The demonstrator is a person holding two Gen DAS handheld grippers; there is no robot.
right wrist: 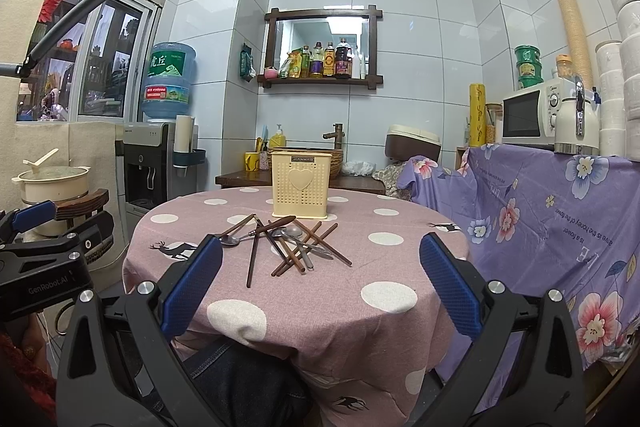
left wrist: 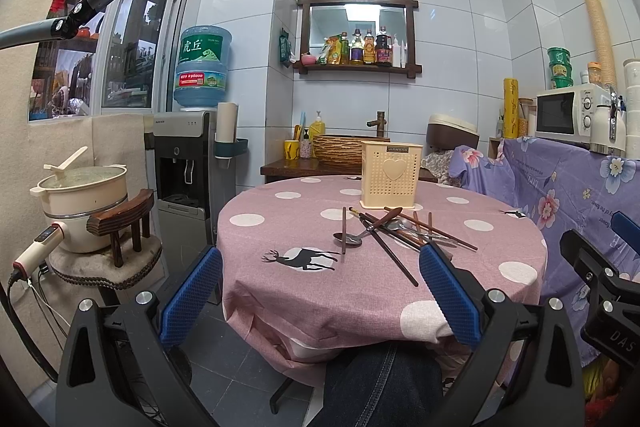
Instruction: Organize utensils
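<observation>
At the bottom of each wrist view, the left gripper (left wrist: 320, 291) and right gripper (right wrist: 320, 279) hang with blue pads spread wide, holding nothing, short of the round table (right wrist: 320, 307). Mid-frame on its pink dotted cloth lies a crossed pile of chopsticks and spoons (right wrist: 288, 243). Just behind it stands the cream utensil holder (right wrist: 302, 183), upright.
</observation>
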